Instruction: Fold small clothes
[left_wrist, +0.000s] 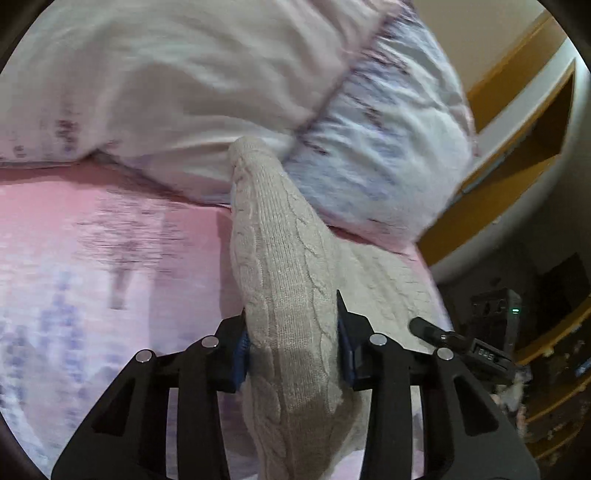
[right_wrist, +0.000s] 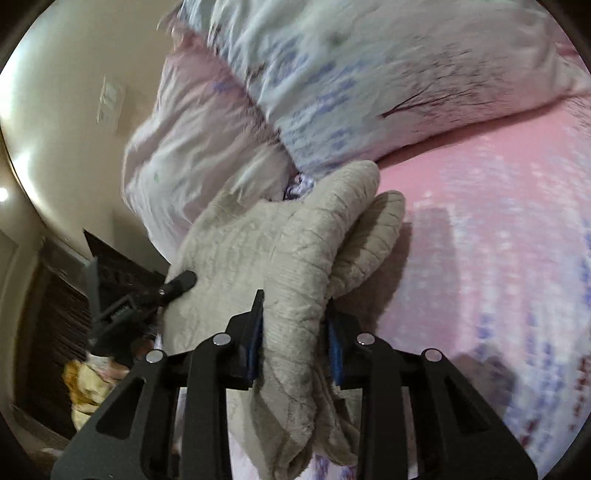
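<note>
A beige cable-knit garment (left_wrist: 284, 266) lies bunched on a pink patterned bed sheet (left_wrist: 110, 240). My left gripper (left_wrist: 291, 332) is shut on a thick fold of it, which runs forward toward the pillows. In the right wrist view the same beige knit garment (right_wrist: 295, 251) is gathered in folds, and my right gripper (right_wrist: 293, 332) is shut on a bunch of it. The other gripper's black tip shows at the side in each view, resting near the knit: the right one in the left wrist view (left_wrist: 424, 326), the left one in the right wrist view (right_wrist: 181, 282).
Two pale floral pillows (left_wrist: 221, 74) (right_wrist: 332, 92) lie just beyond the garment. A yellow and white wooden shelf unit (left_wrist: 524, 122) stands past the bed edge. Dark furniture (right_wrist: 55, 314) and a cream wall (right_wrist: 74, 92) lie to the other side.
</note>
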